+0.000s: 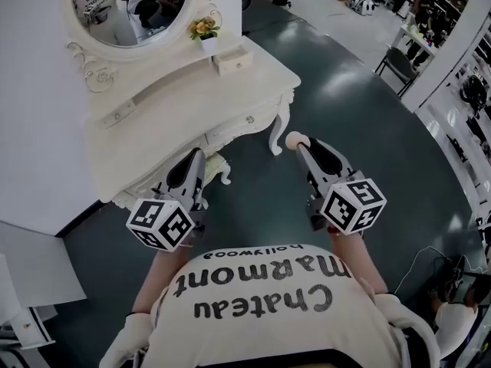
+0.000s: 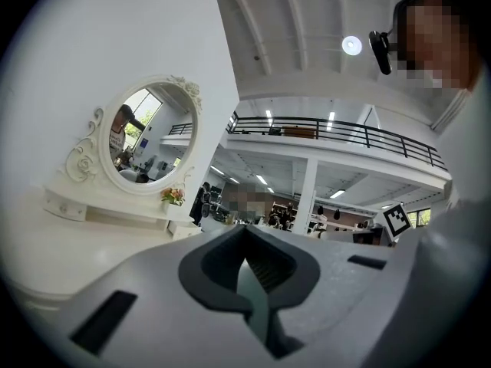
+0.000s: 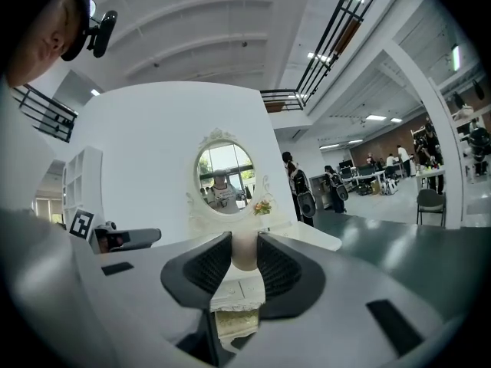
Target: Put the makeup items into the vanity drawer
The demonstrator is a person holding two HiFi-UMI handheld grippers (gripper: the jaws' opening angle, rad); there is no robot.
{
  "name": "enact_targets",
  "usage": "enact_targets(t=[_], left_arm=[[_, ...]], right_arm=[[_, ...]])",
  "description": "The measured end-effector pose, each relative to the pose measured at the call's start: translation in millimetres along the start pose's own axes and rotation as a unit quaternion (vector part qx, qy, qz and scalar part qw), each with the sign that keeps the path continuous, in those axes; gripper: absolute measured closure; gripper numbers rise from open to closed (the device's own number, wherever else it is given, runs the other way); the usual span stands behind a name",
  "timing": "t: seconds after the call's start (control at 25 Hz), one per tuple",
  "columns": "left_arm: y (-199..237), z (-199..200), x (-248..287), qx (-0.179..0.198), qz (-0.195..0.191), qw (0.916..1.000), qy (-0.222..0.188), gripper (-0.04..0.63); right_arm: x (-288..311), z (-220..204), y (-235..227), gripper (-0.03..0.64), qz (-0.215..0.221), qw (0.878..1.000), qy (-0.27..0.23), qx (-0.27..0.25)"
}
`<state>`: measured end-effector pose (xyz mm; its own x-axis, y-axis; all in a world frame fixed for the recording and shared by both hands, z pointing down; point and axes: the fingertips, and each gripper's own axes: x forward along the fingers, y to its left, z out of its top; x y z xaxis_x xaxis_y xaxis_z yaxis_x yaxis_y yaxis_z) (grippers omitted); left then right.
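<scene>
1 pale sponge [image 1: 294, 139], probably | right gripper [image 3: 244, 261] jaws pinch it | left gripper [image 2: 247, 262] jaws together

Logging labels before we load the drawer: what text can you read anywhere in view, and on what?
"Chateau Marmont": the person's shirt, upside down in the head view.
"hollywood": same shirt, smaller print.
Marker cubes: square patterns only, no words.
Nothing else readable.

The person's shirt [image 1: 261, 297] is carrying the only legible print: "Chateau Marmont" in large dark letters, with "hollywood" in smaller letters beside it. All of it is appearing upside down in the head view. The left marker cube [image 1: 161, 223] and the right marker cube [image 1: 353, 204] are displaying black-and-white square code patterns.
</scene>
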<state>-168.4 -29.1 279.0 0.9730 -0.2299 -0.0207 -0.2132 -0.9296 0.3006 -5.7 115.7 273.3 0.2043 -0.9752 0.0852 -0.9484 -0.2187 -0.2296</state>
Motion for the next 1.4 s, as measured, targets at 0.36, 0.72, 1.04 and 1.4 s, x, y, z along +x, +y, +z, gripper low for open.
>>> enact_targets(t=[0.36, 0.72, 1.04, 1.4], left_arm=[[41.9, -31.4, 6.0, -0.036, 0.036, 0.9984, 0.026, 0.588], [60.1, -21.1, 58.2, -0.036, 0.053, 0.9978, 0.015, 0.588], [72.2, -3.8, 136.4, -0.039, 0.06, 0.9974, -0.003, 0.588], [86.5, 4.8, 211.9, -0.039, 0.094, 0.9944, -0.028, 0.588]], right_arm=[[51.6, -17.8, -4.2, 0.497, 0.02, 0.999, 0.037, -0.007], [105.5, -11.7, -44.6, 0.497, 0.046, 0.997, 0.053, -0.014], [167.6, 17.5, -101.7, 0.497, 0.074, 0.996, 0.048, -0.011], [224.8, 45.3, -163.8, 0.497, 0.116, 0.992, 0.047, -0.021]])
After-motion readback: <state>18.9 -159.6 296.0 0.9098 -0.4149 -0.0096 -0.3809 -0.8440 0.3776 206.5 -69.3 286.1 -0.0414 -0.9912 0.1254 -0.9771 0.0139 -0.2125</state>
